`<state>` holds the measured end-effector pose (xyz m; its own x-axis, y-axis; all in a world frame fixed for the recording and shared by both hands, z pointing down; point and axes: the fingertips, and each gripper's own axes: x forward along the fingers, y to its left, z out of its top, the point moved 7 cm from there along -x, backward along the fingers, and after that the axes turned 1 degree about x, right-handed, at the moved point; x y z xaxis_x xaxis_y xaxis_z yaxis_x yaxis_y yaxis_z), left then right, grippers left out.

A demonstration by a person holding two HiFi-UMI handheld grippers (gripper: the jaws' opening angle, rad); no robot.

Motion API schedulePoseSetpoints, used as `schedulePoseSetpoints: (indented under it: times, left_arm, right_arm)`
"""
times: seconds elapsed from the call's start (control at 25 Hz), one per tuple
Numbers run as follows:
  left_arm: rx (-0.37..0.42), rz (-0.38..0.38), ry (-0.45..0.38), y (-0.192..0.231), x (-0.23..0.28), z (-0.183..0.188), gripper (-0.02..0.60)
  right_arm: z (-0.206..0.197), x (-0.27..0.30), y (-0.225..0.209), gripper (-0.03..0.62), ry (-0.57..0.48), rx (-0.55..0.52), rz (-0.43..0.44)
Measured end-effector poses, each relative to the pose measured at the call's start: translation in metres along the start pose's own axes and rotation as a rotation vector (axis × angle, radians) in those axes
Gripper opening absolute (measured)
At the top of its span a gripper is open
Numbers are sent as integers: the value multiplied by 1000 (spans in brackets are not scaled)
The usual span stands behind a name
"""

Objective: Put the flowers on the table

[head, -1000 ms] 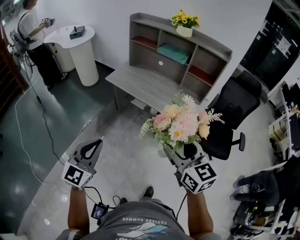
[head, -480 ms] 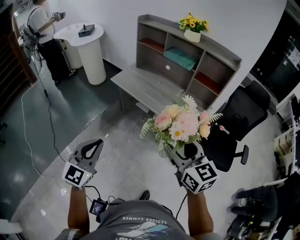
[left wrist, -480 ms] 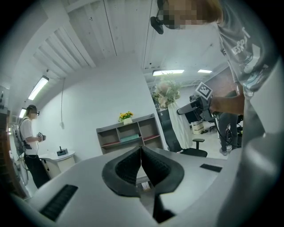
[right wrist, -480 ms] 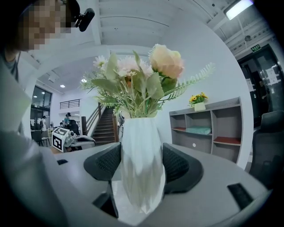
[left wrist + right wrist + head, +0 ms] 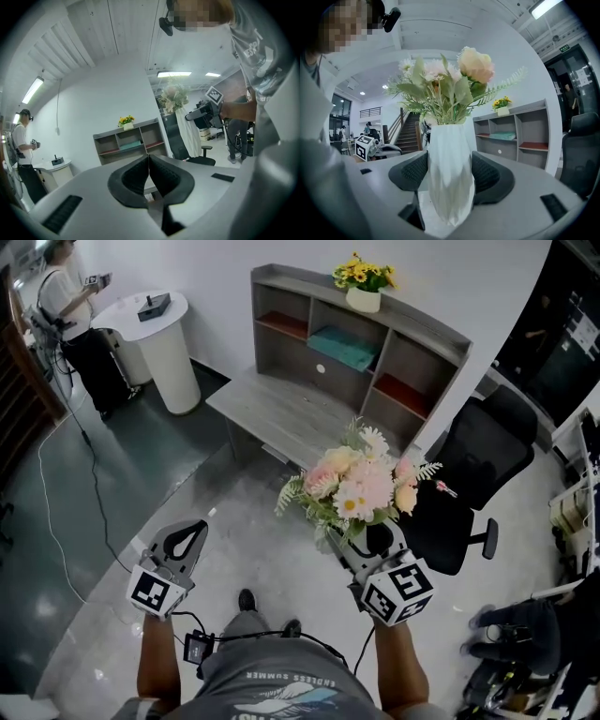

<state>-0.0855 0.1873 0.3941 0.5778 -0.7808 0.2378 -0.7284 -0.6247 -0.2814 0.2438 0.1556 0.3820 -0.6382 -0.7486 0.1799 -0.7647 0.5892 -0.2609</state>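
A bunch of pink, cream and white flowers (image 5: 359, 486) stands in a white faceted vase (image 5: 450, 173). My right gripper (image 5: 364, 538) is shut on the vase, its pads (image 5: 411, 172) pressing both sides, and holds it upright in the air above the floor. The grey table (image 5: 281, 411) lies ahead, beyond the flowers. My left gripper (image 5: 190, 529) is carried at the left, shut and empty, its jaws (image 5: 149, 165) meeting tip to tip. The left gripper view shows the flowers (image 5: 173, 97) held up at the right.
A grey shelf unit (image 5: 361, 338) stands on the table's back, with a pot of yellow flowers (image 5: 361, 282) on top. A black office chair (image 5: 469, 479) is to the right. At the far left are a white round stand (image 5: 155, 334) and a person (image 5: 66, 320). Cables (image 5: 66, 521) lie on the floor.
The view has swung a little, so table and shelf sit further left than half a second ago. The person's foot has stepped forward. Both grippers keep their pose; the vase stays gripped.
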Motion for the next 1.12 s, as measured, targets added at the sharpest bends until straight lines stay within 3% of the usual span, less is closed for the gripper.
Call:
schedulePoseSetpoints:
  times: [0.36,0.6,0.72,0.96,1.12]
  left_arm:
    - [-6,-139,-58,27,67,-3,17]
    - [24,-213,-109,70,110,1,17]
    - [0,-236,-111,89,127,1,17]
    - [36,-278,-145,98,148,-3,17]
    - [5,-308,-145,105,161,-2,17]
  right_arm:
    - [2,11,-17,308,-4,12,-122]
    - [17,38,-24,308,-11,15,-200]
    - [23,55,-30,308,-19,22,-227]
    - [20,67,-35,308,-34,28,-259]
    - [24,77,-38,308,-38,27,-281]
